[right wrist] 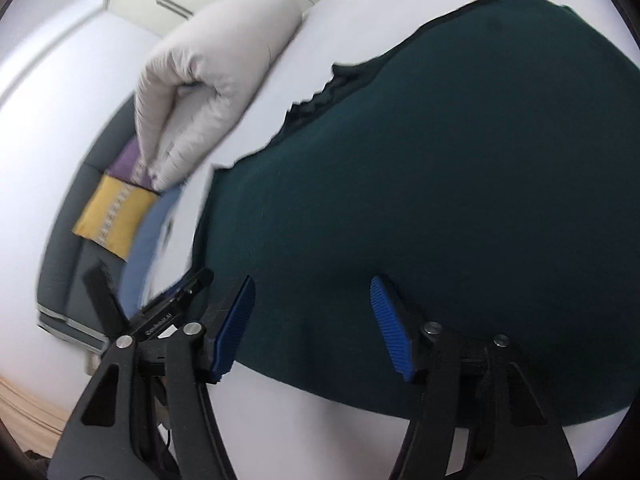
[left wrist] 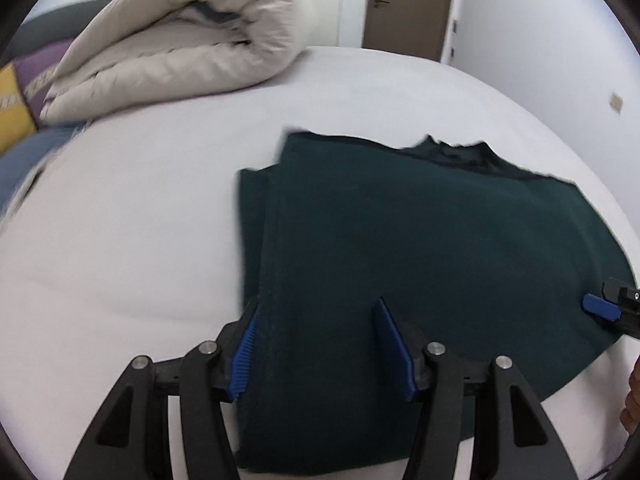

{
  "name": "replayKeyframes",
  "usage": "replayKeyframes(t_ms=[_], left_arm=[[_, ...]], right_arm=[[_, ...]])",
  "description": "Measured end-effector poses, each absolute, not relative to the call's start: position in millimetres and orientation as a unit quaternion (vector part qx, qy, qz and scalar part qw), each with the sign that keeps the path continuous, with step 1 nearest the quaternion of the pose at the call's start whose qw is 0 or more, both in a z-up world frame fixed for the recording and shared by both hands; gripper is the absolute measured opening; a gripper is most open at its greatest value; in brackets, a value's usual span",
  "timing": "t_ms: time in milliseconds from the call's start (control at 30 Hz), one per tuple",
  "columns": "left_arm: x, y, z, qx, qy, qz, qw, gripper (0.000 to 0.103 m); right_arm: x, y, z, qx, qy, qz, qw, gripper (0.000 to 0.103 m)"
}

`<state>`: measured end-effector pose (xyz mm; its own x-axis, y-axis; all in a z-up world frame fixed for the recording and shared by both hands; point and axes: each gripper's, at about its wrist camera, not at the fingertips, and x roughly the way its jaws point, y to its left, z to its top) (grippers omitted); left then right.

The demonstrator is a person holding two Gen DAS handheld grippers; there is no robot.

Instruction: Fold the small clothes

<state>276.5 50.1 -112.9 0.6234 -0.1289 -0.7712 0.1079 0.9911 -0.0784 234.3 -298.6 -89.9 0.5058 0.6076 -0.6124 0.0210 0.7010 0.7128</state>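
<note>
A dark green garment (left wrist: 420, 240) lies flat on the white bed (left wrist: 140, 220), with a folded layer along its left side and a jagged dark collar edge at the far end. My left gripper (left wrist: 319, 303) hovers open over its near left part, blue pads apart, nothing pinched. In the right wrist view the same garment (right wrist: 440, 160) fills the middle. My right gripper (right wrist: 313, 280) stands open above its near edge, with nothing between the pads. The right gripper's blue fingertip (left wrist: 600, 307) shows at the garment's right edge. The left gripper's body (right wrist: 176, 300) appears beside the right one.
A rolled beige duvet (left wrist: 180, 48) lies at the far left of the bed, with yellow and purple pillows (right wrist: 116, 208) and a blue cloth (right wrist: 148, 240) beside it. A brown door (left wrist: 408, 4) and white walls stand beyond. A person's hand (left wrist: 634, 400) shows at the right rim.
</note>
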Motion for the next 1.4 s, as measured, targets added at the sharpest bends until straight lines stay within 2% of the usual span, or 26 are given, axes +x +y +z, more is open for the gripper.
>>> replayKeyframes(t_ms=[200, 400, 533, 600, 700, 800, 1400], left_arm=[[265.2, 96.9, -104.5, -0.044, 0.424, -0.009, 0.904, 0.059], [247.9, 30.9, -75.3, -0.011, 0.399, -0.110, 0.910, 0.061], [251.6, -21.9, -102.6, 0.045, 0.439, -0.140, 0.886, 0.062], [257.4, -24.4, -123.2, 0.039, 0.464, -0.128, 0.876, 0.062], [254.0, -22.1, -123.1, 0.028, 0.457, -0.131, 0.879, 0.063], [254.7, -19.1, -122.4, 0.036, 0.457, -0.137, 0.878, 0.063], [248.6, -11.5, -123.4, 0.029, 0.456, -0.134, 0.879, 0.063]], right_arm=[[221.6, -347.5, -87.1, 0.348, 0.440, 0.111, 0.820, 0.059], [212.4, -345.3, -72.1, 0.400, 0.415, 0.123, 0.808, 0.061], [225.9, -296.8, -73.7, 0.412, 0.437, 0.190, 0.776, 0.061], [229.5, -270.3, -85.8, 0.420, 0.455, 0.214, 0.756, 0.061], [232.5, -248.9, -98.1, 0.401, 0.485, 0.211, 0.748, 0.059], [230.0, -256.8, -107.4, 0.424, 0.474, 0.215, 0.742, 0.059], [157.8, -450.2, -91.5, 0.483, 0.380, 0.053, 0.787, 0.059]])
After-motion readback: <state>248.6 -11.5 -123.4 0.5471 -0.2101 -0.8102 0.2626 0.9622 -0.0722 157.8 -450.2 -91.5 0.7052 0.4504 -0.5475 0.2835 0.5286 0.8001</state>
